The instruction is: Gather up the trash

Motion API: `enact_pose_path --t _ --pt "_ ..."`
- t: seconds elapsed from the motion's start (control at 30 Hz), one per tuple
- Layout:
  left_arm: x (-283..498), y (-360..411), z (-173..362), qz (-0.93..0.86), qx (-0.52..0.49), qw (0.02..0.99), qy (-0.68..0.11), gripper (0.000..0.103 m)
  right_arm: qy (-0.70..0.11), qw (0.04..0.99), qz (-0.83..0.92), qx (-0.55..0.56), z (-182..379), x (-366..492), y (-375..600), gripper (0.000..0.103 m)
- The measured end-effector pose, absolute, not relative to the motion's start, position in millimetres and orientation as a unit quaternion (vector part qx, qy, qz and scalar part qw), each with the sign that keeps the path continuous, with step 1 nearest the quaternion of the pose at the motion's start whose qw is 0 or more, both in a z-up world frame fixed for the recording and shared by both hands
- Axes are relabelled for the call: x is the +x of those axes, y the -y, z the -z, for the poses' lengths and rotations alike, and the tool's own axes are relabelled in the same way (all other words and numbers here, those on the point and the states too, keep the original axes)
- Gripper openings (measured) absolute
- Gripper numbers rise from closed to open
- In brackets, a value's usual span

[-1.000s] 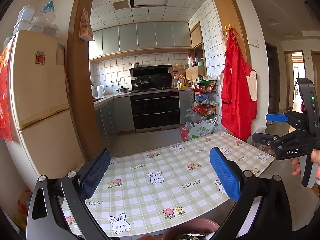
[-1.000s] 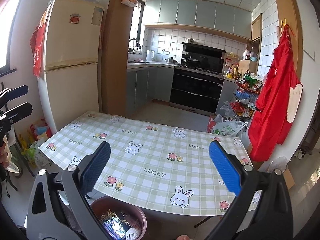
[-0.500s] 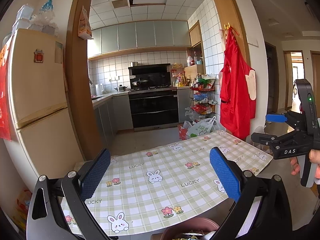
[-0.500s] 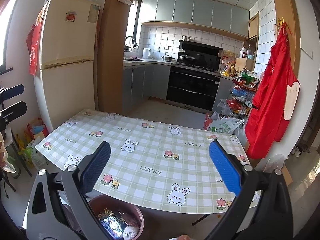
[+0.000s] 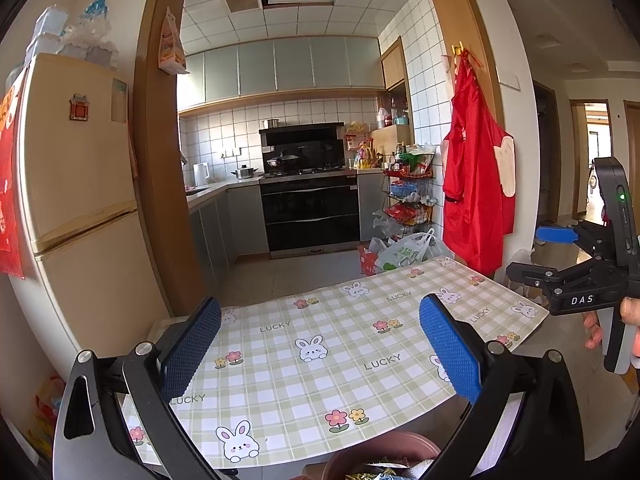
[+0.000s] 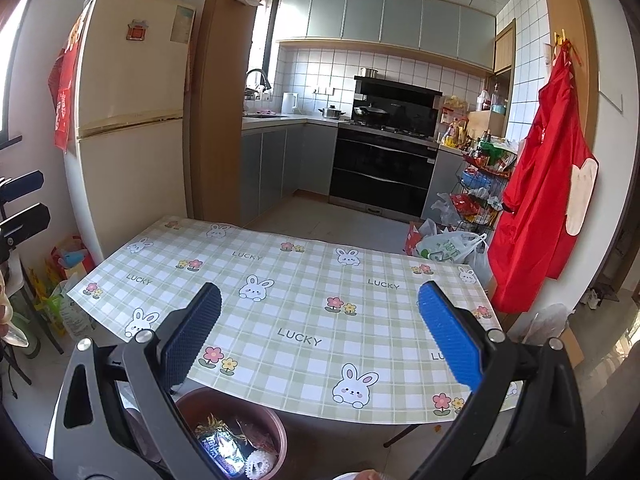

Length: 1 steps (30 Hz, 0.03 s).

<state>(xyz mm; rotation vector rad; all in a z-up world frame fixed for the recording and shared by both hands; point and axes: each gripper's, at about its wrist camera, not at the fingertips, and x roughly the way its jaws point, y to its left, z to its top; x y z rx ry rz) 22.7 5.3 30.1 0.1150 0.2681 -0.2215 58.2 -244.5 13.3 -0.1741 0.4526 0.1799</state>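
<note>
A dusky pink bin (image 6: 276,428) stood on the floor just below the near edge of the table, holding the collected trash (image 6: 224,446): crinkled shiny wrappers, a dark foil packet and a small white ridged piece. In the left wrist view only the bin's rim and a few wrapper tops showed at the bottom edge.

The table (image 6: 304,300) was covered with a green-and-white checked cloth printed with rabbits, flowers and the word LUCKY, and its surface lay bare.

The right gripper (image 6: 320,332) hung above the near edge of the table with its blue-padded fingers (image 6: 448,340) spread wide apart and nothing between them. The left gripper (image 5: 320,352) hung likewise over the table's near side, its fingers (image 5: 450,354) spread wide and gripping nothing. In the left wrist view the right gripper appeared at the far right, off the table's corner, its jaws parted, with a hand (image 5: 624,320) wrapped around its handle.

Beyond the table, a cream refrigerator (image 6: 132,120) stood to the left beside a wooden door frame. Through the frame lay a tiled kitchen with grey cabinets and a black stove (image 6: 384,160) carrying pots. A wire rack (image 6: 480,184) full of packets stood to the right of the stove, plastic bags (image 6: 448,246) lay on the floor at its foot, and a red apron (image 6: 536,200) hung from a hook on the right wall.
</note>
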Motion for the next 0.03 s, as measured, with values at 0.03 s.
enact_pose_path --t 0.03 --pt "22.9 -5.9 -30.0 0.109 0.057 0.983 -0.134 0.097 -0.224 0.967 -0.089 -0.086 -13.3 58.2 244.5 0.097"
